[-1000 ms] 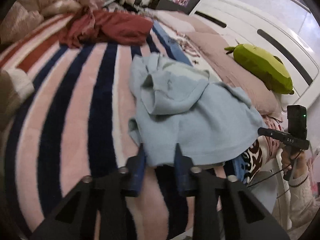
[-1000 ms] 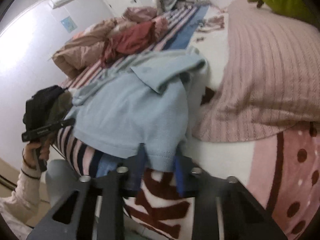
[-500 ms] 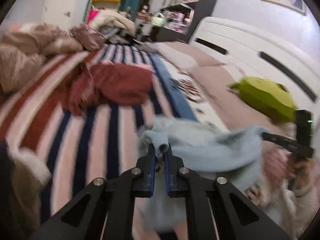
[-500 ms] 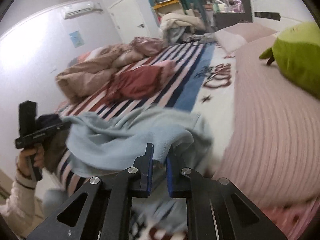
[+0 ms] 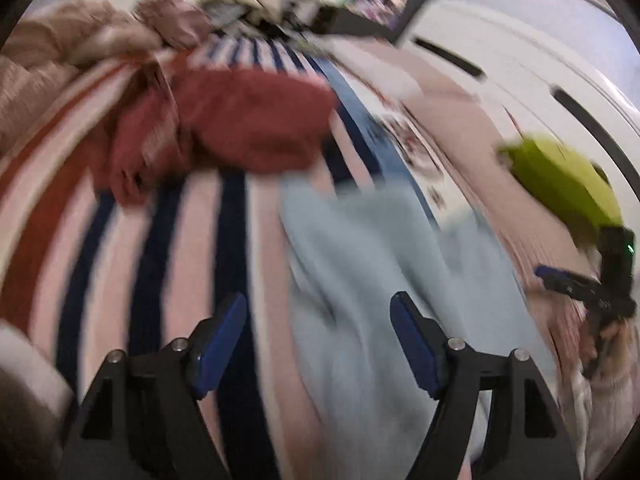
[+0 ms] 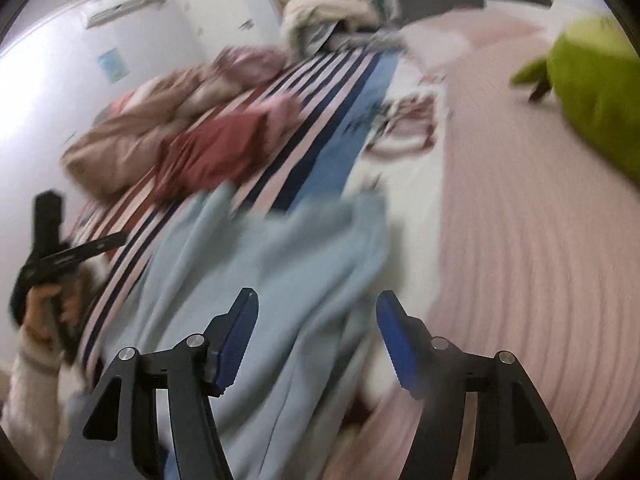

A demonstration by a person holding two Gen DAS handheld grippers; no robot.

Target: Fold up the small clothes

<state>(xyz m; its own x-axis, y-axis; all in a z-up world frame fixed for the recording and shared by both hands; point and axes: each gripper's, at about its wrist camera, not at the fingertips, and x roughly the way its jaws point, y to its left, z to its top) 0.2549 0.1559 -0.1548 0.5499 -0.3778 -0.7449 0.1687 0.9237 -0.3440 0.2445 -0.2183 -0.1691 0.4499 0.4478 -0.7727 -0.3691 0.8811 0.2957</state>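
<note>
in the middle of the frame the light blue top (image 5: 372,264) lies loose; left gripper (image 5: 320,336) and right gripper (image 6: 316,332) gape wide, holding nothing. next, pinch one edge gently and fold slowly.

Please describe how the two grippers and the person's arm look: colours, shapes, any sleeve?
Left gripper and right gripper match: black angular arms with silver rivets and blue ribbed pads. The hand shows a cream knit sleeve with a darker cuff band.
</note>
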